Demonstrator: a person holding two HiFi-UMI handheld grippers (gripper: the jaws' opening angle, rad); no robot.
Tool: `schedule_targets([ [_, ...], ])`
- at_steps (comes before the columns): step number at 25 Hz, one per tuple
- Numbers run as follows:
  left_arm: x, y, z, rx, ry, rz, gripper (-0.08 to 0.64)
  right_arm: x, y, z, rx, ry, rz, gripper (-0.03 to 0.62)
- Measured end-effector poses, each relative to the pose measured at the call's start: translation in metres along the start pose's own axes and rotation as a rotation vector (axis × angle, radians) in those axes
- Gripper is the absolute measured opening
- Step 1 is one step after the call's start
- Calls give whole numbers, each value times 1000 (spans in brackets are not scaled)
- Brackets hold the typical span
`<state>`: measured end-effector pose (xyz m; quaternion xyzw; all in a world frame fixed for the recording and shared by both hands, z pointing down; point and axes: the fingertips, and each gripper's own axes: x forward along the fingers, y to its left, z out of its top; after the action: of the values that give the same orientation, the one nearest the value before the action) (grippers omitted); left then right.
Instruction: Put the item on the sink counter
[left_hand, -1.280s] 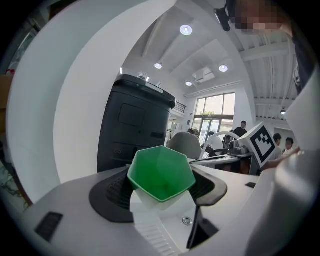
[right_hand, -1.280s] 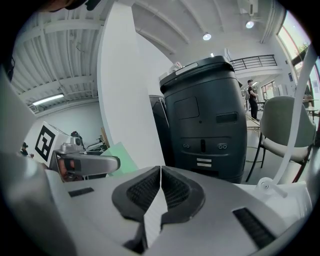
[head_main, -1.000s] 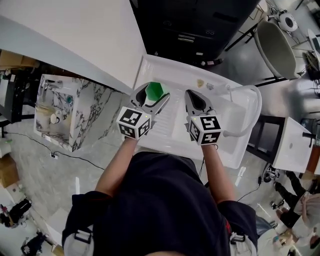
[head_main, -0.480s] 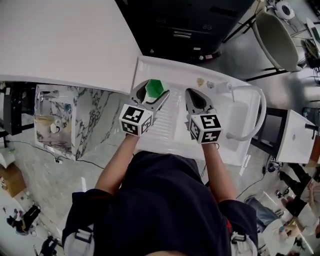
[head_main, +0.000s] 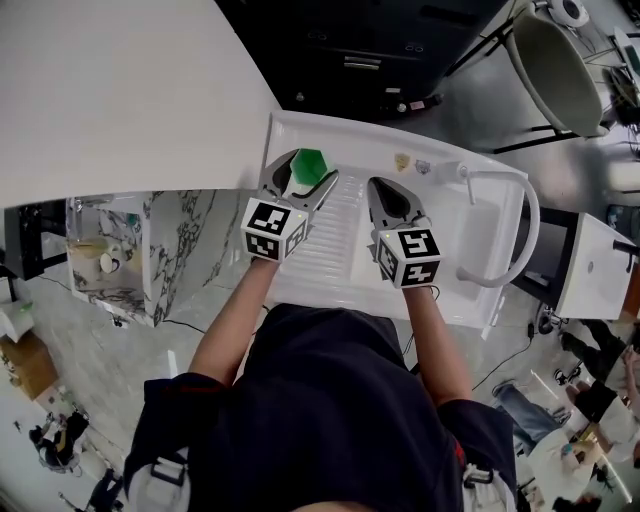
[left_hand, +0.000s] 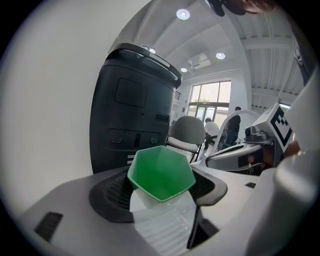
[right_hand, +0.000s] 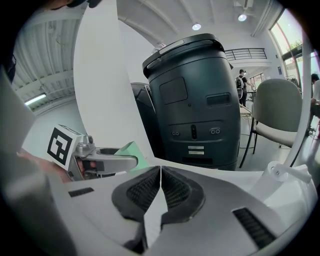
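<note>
A green hexagonal cup (head_main: 309, 165) (left_hand: 161, 172) sits between the jaws of my left gripper (head_main: 302, 177) (left_hand: 162, 186), which is shut on it above the ribbed drainboard of the white sink unit (head_main: 340, 250). The cup's open mouth faces the left gripper view's camera. In the right gripper view the cup (right_hand: 131, 149) peeps out behind the left gripper. My right gripper (head_main: 388, 198) (right_hand: 159, 176) hangs beside it over the sink counter, its jaws shut with nothing between them.
A curved white tap (head_main: 505, 225) arches over the basin at the right. Small fittings (head_main: 402, 161) lie at the sink's back edge. A large dark machine (right_hand: 192, 100) stands behind. A white wall (head_main: 110, 90) lies left, a marble-patterned unit (head_main: 140, 250) below it, a chair (left_hand: 186, 134) beyond.
The view has shifted slightly; both grippers hold nearly the same places over the sink, the left one still gripping the green cup.
</note>
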<state>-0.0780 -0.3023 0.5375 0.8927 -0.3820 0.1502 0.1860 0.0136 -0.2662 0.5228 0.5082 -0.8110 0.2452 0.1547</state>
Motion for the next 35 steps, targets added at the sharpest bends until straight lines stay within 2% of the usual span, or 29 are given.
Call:
schedule_targets([
  [13, 34, 22, -14, -6, 35, -7, 327, 13, -8, -20, 48, 43, -25, 35],
  [35, 65, 43, -30, 31, 94, 0, 327, 30, -15, -34, 94, 82, -38, 35],
])
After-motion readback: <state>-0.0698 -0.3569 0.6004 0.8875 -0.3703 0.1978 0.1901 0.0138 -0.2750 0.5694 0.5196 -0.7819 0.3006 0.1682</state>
